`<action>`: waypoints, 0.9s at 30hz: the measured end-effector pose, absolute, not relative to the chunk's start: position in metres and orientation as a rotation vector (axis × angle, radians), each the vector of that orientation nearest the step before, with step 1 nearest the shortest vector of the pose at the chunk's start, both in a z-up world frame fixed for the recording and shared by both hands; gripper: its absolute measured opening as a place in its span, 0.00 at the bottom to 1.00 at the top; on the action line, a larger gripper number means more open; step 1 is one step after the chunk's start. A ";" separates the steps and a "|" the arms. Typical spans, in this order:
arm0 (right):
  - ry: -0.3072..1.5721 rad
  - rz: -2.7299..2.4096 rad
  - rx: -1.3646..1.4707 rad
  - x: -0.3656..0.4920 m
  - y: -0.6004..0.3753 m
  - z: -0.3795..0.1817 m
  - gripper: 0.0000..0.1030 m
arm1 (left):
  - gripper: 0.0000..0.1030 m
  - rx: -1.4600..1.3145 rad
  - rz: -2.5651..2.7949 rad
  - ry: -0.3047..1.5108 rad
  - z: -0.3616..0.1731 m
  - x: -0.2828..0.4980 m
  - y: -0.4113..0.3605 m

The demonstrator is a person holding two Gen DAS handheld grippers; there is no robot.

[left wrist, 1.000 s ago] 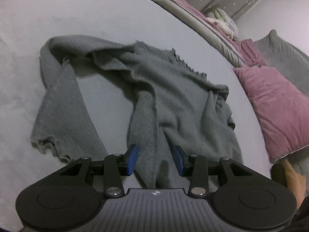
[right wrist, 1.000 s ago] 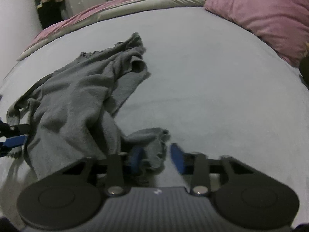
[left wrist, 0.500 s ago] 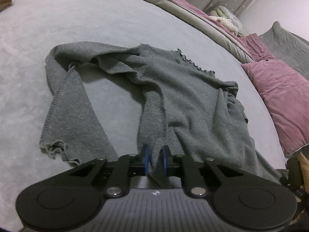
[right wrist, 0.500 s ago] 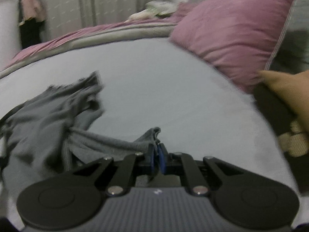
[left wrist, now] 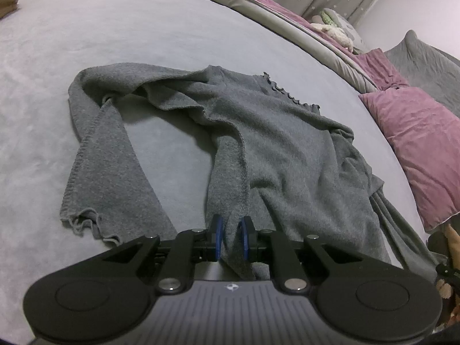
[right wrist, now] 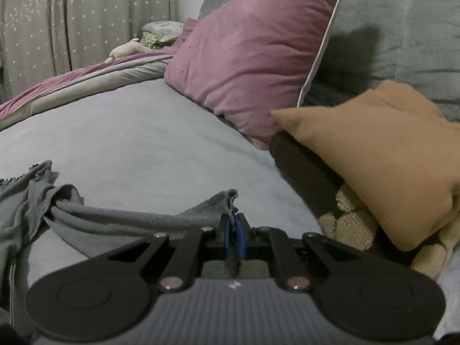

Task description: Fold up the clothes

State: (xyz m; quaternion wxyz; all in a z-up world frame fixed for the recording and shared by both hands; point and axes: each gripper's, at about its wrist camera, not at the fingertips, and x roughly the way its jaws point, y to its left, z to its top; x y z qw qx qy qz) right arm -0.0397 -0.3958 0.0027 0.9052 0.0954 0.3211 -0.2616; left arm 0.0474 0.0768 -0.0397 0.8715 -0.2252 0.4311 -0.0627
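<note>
Grey knit sweater is lying spread across the middle of the left wrist frame on a pale blue-grey bed cover, its frilled neckline toward the upper right and one long sleeve looping down the left side to a ruffled cuff at lower left. At the bottom centre of that frame the left gripper is sitting low and level over the cover, its blue-padded fingers drawn nearly together and pinching a narrow hanging fold of the sweater's hem edge, which is running up from the jaws into the body of the garment.

In the right wrist frame the right gripper is likewise held low at bottom centre, its blue pads pressed close on a corner of the same sweater; the fabric is stretching taut from the jaws toward the left edge, where the rest is bunching in folds.

Behind the sweater, the bed cover is filling most of both views. A pink velvet pillow is leaning at the upper centre of the right wrist frame, with a grey cushion behind it at upper right. A tan knit garment is lying on the right over a dark item and a cream knitted piece. A star-patterned grey curtain is hanging at upper left, and a pink and grey quilt edge is curving along the far side of the bed.
</note>
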 end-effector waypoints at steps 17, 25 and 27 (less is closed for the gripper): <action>0.694 -0.315 0.248 -0.029 -0.343 0.011 0.41 | 0.02 -0.400 -0.124 0.809 -0.015 0.038 0.085; 0.764 -0.114 0.327 -0.014 -0.302 0.002 0.44 | 0.02 -0.398 -0.029 0.693 0.002 0.045 0.111; 0.778 -0.075 0.334 -0.011 -0.291 0.000 0.44 | 0.02 -0.410 -0.009 0.672 0.004 0.047 0.116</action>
